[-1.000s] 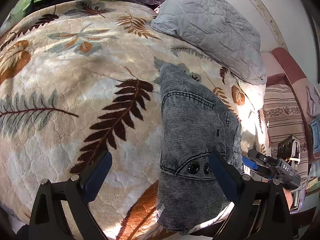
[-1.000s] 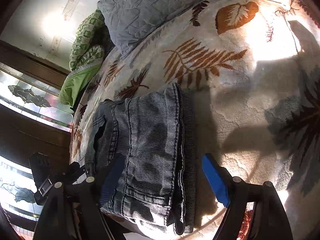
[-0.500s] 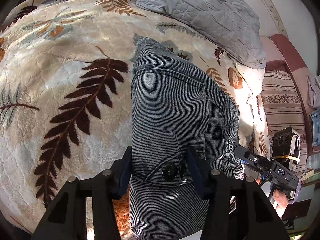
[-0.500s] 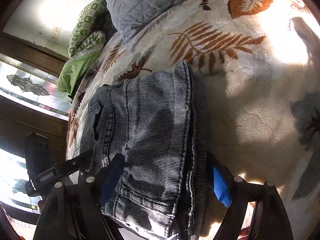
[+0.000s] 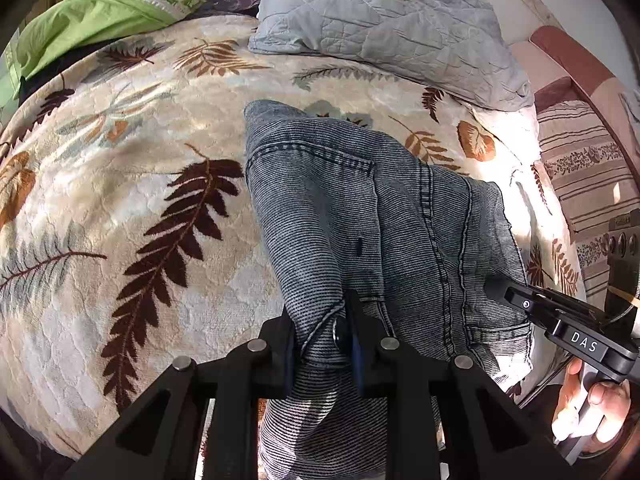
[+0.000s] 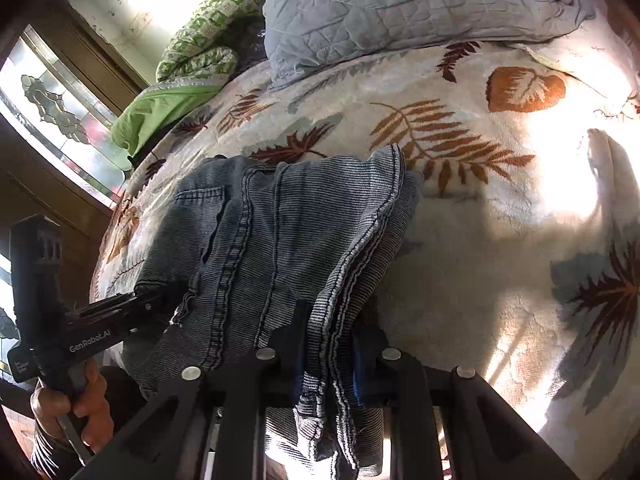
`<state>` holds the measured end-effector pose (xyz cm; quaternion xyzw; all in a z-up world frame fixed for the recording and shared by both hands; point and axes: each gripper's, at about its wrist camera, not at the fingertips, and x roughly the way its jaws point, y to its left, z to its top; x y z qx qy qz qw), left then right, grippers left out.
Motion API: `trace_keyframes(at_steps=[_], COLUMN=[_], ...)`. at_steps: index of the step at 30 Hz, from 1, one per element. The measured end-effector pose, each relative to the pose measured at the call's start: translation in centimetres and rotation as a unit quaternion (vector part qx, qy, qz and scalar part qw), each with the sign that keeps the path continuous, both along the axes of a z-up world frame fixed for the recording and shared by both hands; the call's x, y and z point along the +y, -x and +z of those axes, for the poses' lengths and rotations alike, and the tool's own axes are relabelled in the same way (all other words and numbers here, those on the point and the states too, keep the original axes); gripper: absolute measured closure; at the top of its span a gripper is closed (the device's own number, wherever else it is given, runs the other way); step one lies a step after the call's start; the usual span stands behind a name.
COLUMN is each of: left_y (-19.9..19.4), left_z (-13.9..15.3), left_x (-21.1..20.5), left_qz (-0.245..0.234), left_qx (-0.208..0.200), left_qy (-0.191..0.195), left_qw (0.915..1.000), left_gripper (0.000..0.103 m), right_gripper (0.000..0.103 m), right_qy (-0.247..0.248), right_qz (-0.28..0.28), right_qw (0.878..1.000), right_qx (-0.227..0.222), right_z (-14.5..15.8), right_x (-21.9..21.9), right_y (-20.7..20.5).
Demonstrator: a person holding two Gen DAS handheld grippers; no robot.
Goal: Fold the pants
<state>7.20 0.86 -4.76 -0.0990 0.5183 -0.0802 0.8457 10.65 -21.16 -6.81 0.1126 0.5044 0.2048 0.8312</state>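
Folded grey denim pants [image 5: 360,208] lie on a leaf-patterned blanket [image 5: 120,200], their near edge lifted. My left gripper [image 5: 322,344] is closing on the near edge by the dark button, its pads pressing the bunched cloth. In the right wrist view the same pants [image 6: 280,232] show stacked seam edges, and my right gripper [image 6: 328,344] is shut on those layers. Each gripper appears in the other's view: the right gripper [image 5: 504,292] at the pants' right side, the left gripper [image 6: 160,292] at their left side, each held by a hand [image 6: 80,404].
A grey quilted pillow [image 5: 380,20] lies at the far end of the bed beside green bedding [image 5: 92,20]. Striped fabric [image 5: 580,168] hangs past the bed's right edge. A patterned glass window [image 6: 48,112] stands to the left. Bright sunlight falls on the blanket [image 6: 560,168].
Both grippers came forward over the pants' near edge and closed from wide open onto the cloth. The gripped edge now bunches and lifts off the blanket.
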Motion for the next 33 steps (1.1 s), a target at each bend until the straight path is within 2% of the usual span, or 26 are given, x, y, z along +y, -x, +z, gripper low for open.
trace_keyframes(at_steps=[5,8,15,19,28,33], left_y=[0.4,0.0,-2.9,-4.0,-6.2,-7.9], left_z=[3.0,4.8,6.8,7.2,7.4,5.6], left_x=[-0.4,0.2,2.3,2.2,-3.0,-3.9], left_qz=[-0.004,-0.002,0.013,0.005,-0.027,-0.024], left_qx=[-0.053,-0.078,-0.1,-0.104,-0.107,-0.094], left_qy=[-0.033,-0.04,-0.031,-0.025,-0.011,-0.008], left_qw=[0.9981,0.9962,0.9944,0.9942,0.9939,0.9953], left_gripper=[0.082,0.082,0.082,0.081,0.081,0.081], right_gripper=[0.087,0.087,0.087,0.087,0.087,0.087], right_qy=[0.0,0.001,0.001,0.008,0.021,0.014], right_qz=[0.014,0.019,0.029,0.031,-0.001,-0.012], right_qw=[0.999,0.998,0.995,0.994,0.994,0.996], right_qx=[-0.04,-0.062,-0.095,-0.104,-0.103,-0.089], right_z=[2.6,4.4,7.9,9.1,9.5,7.6], right_x=[1.1,2.1,3.6,3.9,-1.0,-3.0], right_y=[0.8,0.5,-2.6,-4.0,-5.1,-6.8])
